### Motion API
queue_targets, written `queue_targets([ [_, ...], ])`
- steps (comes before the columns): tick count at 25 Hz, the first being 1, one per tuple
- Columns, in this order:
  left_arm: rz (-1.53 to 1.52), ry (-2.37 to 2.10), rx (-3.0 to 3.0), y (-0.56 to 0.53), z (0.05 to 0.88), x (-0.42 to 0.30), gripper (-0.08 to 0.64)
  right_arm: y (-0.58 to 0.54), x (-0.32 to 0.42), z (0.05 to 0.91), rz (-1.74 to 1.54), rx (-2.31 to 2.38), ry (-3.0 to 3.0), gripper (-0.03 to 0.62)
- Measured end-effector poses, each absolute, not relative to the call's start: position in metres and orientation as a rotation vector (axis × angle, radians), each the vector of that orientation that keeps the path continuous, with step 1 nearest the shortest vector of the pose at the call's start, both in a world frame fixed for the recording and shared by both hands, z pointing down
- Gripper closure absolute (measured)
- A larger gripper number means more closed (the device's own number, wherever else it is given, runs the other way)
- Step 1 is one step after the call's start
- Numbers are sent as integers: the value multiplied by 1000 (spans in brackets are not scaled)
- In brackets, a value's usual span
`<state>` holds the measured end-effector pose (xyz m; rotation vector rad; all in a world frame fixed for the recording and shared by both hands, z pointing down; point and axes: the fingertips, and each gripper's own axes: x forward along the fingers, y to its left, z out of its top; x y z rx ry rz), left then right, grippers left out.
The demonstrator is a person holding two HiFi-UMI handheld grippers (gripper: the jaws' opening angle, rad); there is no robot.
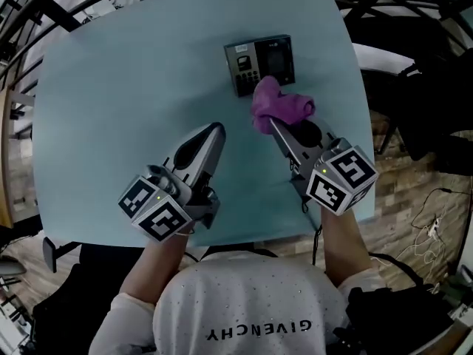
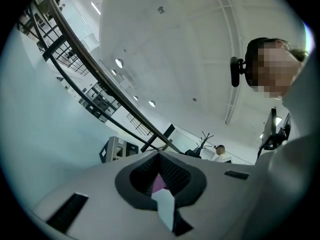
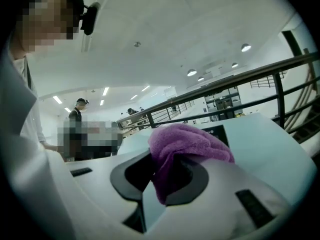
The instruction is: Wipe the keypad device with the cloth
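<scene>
Tabletop [image 1: 111,109] in pale blue-green fills most of the head view, its left half bare. Left of centre lies the left gripper [image 1: 216,130], its marker cube [image 1: 155,209] nearest the person and its jaws pointing away toward the far side. In the left gripper view its jaws [image 2: 159,156] are pressed together with nothing between them; a sliver of purple shows only through the small gap behind the tips.

Up the table, just right of centre, the keypad device [image 1: 259,63] lies flat: a dark, boxy unit with a small screen and keys on its left part. It also shows low in the left gripper view [image 2: 117,150].

Just beside it, the purple cloth [image 1: 279,106] is bunched against the device's near right corner, overlapping its edge. The right gripper [image 1: 270,123] comes in from below with its jaws clamped on the cloth. In the right gripper view the cloth [image 3: 187,139] bulges up out of the closed jaws [image 3: 165,171] and hides most of the dark device [image 3: 221,132] behind it. This gripper's marker cube [image 1: 341,177] sits over the table's near right edge.

Right of the table is wood floor [image 1: 414,191] with loose cables [image 1: 432,224]
</scene>
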<state>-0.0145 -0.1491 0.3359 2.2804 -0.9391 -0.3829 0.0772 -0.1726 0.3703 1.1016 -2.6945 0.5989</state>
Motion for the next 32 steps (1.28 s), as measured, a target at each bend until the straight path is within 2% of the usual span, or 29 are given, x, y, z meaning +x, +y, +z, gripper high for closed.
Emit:
queue_targets([
  [15,-227,-1107,2207,-221,408,-23,560,-276,44,397,506,1117,-2543,540],
  [20,-303,-1019,2166,-232,415,-10,560,-286,35,414,477,1091,-2511,539],
  [27,-307,-945,2207,-234,411,17,560,-293,23,416,106,968,-2460,538],
  [32,-293,-933,2201,-230,419,13,560,-299,30,424,60,1035,-2388,538],
])
